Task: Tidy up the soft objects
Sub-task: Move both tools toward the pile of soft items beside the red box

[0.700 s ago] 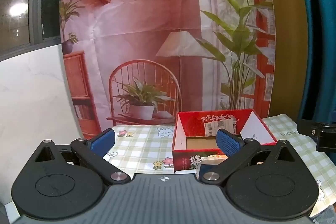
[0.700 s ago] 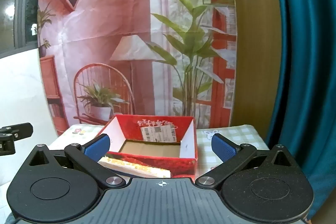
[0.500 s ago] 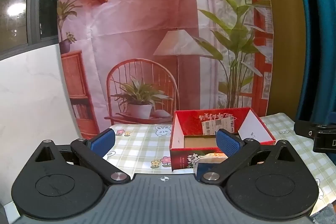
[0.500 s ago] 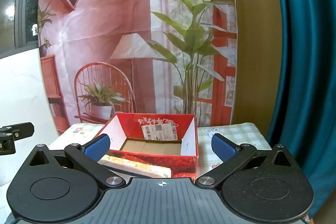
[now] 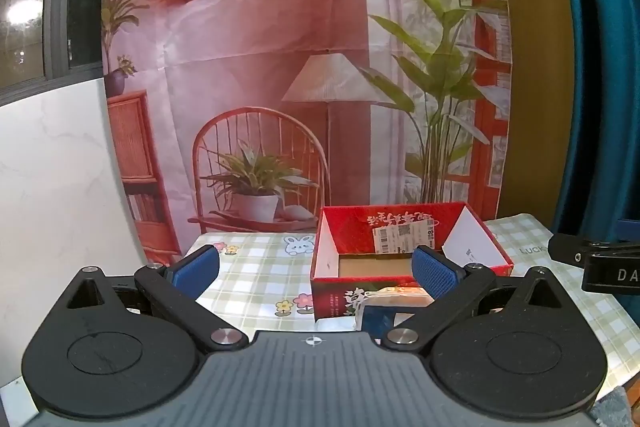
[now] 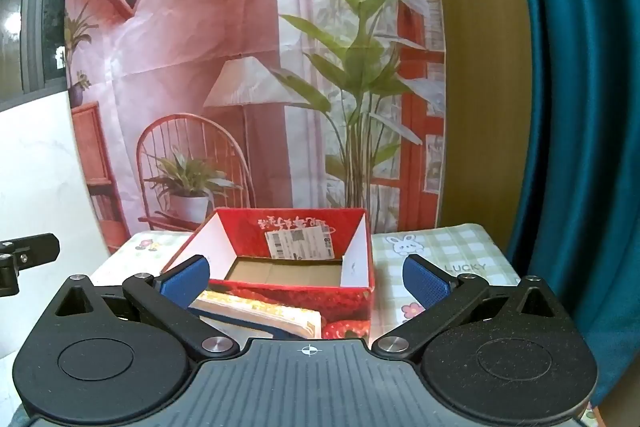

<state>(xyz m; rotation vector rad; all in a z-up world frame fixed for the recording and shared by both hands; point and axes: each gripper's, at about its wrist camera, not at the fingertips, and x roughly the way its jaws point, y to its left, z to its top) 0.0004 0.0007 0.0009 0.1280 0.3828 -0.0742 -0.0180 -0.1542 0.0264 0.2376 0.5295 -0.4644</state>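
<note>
The red box [image 5: 404,259] now sits lower in both views than before; both grippers rose slightly. Left gripper [image 5: 316,269] and right gripper [image 6: 306,279] stand open and empty; the soft pack [image 6: 260,313] lies just before the box, so picking has not begun.

A red cardboard box [image 5: 408,259] stands upright and open-topped, showing a brown cardboard floor, white inner side walls and a red back wall with pale lettering and a white barcode label [image 6: 299,245]. Nothing can be seen lying inside it. Just in front of the box, touching or nearly touching its front wall, lies a flat soft packet [image 6: 260,313], cream and yellow on top with a blue underside, tilted slightly.
</note>
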